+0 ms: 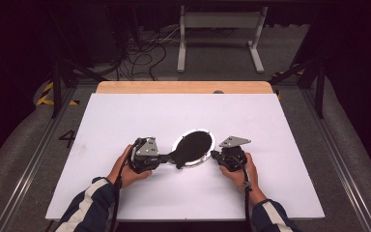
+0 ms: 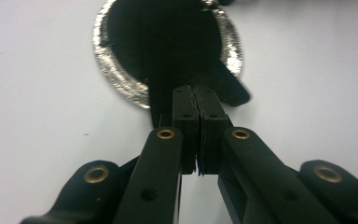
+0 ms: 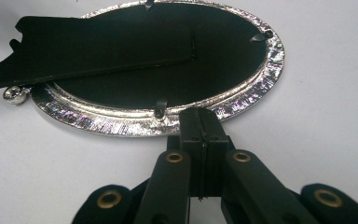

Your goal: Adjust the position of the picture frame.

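My left gripper clenched the picture frame's black stand at seven o'clock; right gripper pinched shut at the rim, stand half raised.

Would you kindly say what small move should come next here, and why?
Probably swing the stand a little further out with the left gripper. It is shut on the stand's end, while the right gripper, also shut, presses against the rim of the face-down oval frame.
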`<control>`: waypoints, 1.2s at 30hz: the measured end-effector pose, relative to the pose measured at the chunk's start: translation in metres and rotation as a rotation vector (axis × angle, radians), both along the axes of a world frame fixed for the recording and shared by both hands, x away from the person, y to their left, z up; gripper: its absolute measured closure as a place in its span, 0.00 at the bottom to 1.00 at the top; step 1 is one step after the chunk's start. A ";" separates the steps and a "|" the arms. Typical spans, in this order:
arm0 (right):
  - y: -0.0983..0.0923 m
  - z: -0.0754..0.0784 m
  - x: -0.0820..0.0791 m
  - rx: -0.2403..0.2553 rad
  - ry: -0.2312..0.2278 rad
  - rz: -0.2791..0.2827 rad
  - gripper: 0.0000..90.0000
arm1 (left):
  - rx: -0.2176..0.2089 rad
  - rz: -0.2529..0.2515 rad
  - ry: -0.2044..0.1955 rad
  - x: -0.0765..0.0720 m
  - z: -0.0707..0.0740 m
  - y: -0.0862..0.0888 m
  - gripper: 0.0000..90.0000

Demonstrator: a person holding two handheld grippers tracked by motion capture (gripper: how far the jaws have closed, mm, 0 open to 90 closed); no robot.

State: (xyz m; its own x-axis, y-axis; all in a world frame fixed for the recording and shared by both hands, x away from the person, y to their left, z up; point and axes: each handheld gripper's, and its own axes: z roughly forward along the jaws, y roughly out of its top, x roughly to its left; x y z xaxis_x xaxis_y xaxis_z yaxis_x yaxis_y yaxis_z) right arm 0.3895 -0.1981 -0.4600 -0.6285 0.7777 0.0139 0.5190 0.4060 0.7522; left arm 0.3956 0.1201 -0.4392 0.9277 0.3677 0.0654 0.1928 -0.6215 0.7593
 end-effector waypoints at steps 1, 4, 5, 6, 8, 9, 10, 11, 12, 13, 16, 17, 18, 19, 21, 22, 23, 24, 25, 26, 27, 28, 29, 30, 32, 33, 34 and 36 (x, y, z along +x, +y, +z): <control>0.000 0.000 0.000 0.000 0.000 0.002 1.00 | 0.000 0.000 0.000 0.000 0.000 0.000 0.98; 0.000 0.000 -0.002 0.006 0.001 0.006 1.00 | -0.007 0.053 0.012 0.013 -0.006 0.005 0.97; 0.000 0.000 -0.004 0.005 0.001 0.008 1.00 | 0.000 0.063 0.015 0.015 -0.007 0.005 0.97; 0.001 -0.001 -0.005 0.006 -0.002 0.011 1.00 | 0.001 0.073 0.013 0.018 -0.009 0.006 0.97; 0.002 0.000 -0.008 -0.002 -0.003 0.022 1.00 | 0.004 0.081 0.011 0.024 -0.012 0.006 0.96; 0.003 0.000 -0.010 -0.006 -0.005 0.027 1.00 | 0.007 0.086 0.011 0.026 -0.014 0.006 0.96; 0.003 0.000 -0.010 -0.006 -0.005 0.027 1.00 | 0.007 0.086 0.011 0.026 -0.014 0.006 0.96; 0.003 0.000 -0.011 -0.006 -0.003 0.030 1.00 | 0.009 0.089 0.020 0.029 -0.016 0.005 0.96; 0.004 0.000 -0.014 -0.010 -0.004 0.035 1.00 | 0.016 0.089 0.025 0.030 -0.018 0.004 0.95; 0.004 0.000 -0.014 -0.010 -0.004 0.035 1.00 | 0.024 0.086 0.025 0.031 -0.019 0.003 0.95; 0.005 0.000 -0.017 -0.009 -0.004 0.040 1.00 | 0.015 0.079 0.043 0.034 -0.021 -0.001 0.94; 0.005 0.000 -0.018 -0.011 -0.004 0.038 1.00 | 0.011 0.070 0.045 0.035 -0.020 -0.002 0.94; 0.005 -0.001 -0.018 -0.008 -0.004 0.038 1.00 | 0.010 0.067 0.045 0.034 -0.021 -0.004 0.94; 0.005 -0.001 -0.018 -0.009 -0.004 0.037 1.00 | 0.017 0.061 0.047 0.033 -0.021 -0.006 0.94; 0.005 -0.001 -0.018 -0.009 -0.005 0.038 1.00 | 0.031 0.061 0.041 0.033 -0.022 -0.008 0.96; 0.005 -0.001 -0.018 -0.009 -0.005 0.039 1.00 | 0.025 0.061 0.049 0.034 -0.023 -0.008 0.96; 0.005 -0.001 -0.018 -0.008 -0.005 0.040 1.00 | 0.026 0.058 0.050 0.034 -0.022 -0.007 0.97; 0.005 -0.001 -0.018 -0.008 -0.004 0.039 1.00 | 0.030 0.057 0.050 0.034 -0.023 -0.008 0.97; 0.005 -0.001 -0.018 -0.007 -0.003 0.038 1.00 | 0.031 0.057 0.057 0.033 -0.023 -0.008 0.98; 0.005 -0.001 -0.018 -0.005 -0.004 0.039 1.00 | 0.030 0.045 0.061 0.032 -0.022 -0.009 0.98; 0.005 -0.001 -0.017 -0.005 -0.003 0.038 1.00 | 0.030 0.038 0.068 0.031 -0.022 -0.011 0.98; 0.005 -0.001 -0.017 -0.006 -0.003 0.038 1.00 | 0.038 0.022 0.068 0.030 -0.022 -0.012 0.98; 0.005 -0.001 -0.017 -0.006 -0.002 0.039 1.00 | 0.039 0.015 0.067 0.029 -0.022 -0.013 0.98; 0.005 -0.001 -0.017 -0.005 -0.001 0.039 1.00 | 0.040 0.009 0.068 0.028 -0.021 -0.014 0.97; 0.004 -0.001 -0.017 -0.004 0.001 0.040 1.00 | 0.048 -0.006 0.064 0.024 -0.021 -0.018 0.96; 0.004 -0.001 -0.017 -0.005 0.002 0.040 1.00 | 0.057 -0.006 0.057 0.023 -0.020 -0.019 0.97; 0.004 0.000 -0.017 -0.007 0.002 0.042 1.00 | 0.055 -0.009 0.058 0.022 -0.020 -0.019 0.97; 0.003 0.000 -0.017 -0.004 0.004 0.042 1.00 | 0.056 -0.009 0.064 0.021 -0.019 -0.019 0.98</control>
State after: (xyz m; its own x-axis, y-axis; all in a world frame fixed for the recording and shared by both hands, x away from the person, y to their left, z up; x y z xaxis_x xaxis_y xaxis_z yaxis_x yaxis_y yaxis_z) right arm 0.3729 -0.1953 -0.4603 -0.6603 0.7509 0.0135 0.5050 0.4306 0.7481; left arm 0.4170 0.1015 -0.4586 0.9338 0.3570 0.0262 0.2340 -0.6642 0.7100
